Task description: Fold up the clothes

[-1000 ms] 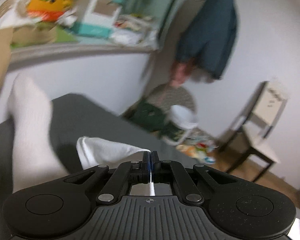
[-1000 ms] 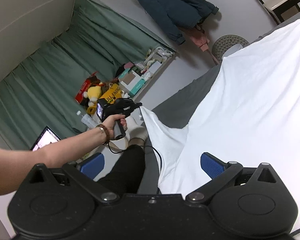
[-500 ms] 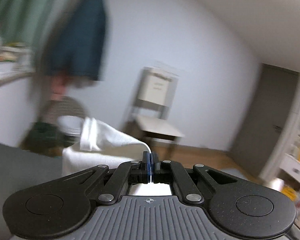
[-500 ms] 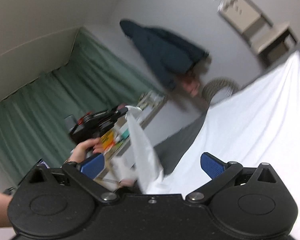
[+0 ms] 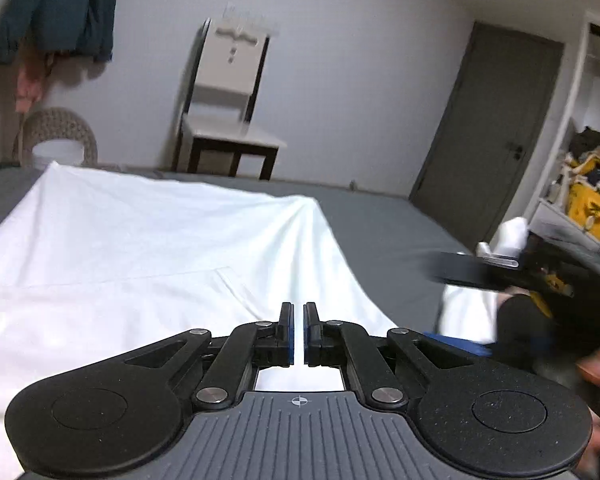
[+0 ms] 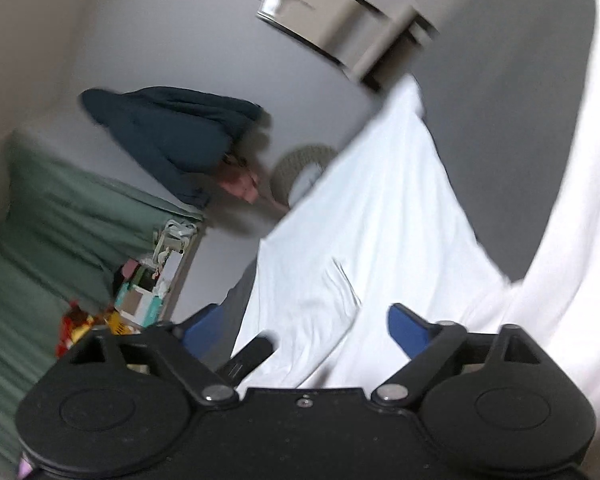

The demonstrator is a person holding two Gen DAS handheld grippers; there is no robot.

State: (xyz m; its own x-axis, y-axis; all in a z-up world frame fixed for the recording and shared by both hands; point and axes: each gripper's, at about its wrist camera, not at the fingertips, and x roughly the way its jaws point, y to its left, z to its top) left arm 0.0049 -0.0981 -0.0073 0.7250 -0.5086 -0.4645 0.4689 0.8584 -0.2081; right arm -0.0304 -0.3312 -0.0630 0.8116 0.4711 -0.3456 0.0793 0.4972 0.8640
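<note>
The white shirt (image 5: pixel 148 240) lies spread on the grey bed (image 5: pixel 380 224), stretching ahead of the left gripper (image 5: pixel 299 334), whose jaws stand slightly apart, apparently empty. The right gripper (image 6: pixel 300 326) gapes wide over its near edge.

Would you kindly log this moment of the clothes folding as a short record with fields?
garment: white garment spread on the grey bed, one sleeve folded onto the body
left claw: over the garment's near part, slightly parted, nothing visibly pinched
right claw: wide open, empty, over the garment
background: chair against the wall, dark jacket hanging, closed door
image quality: right wrist view blurred
</note>
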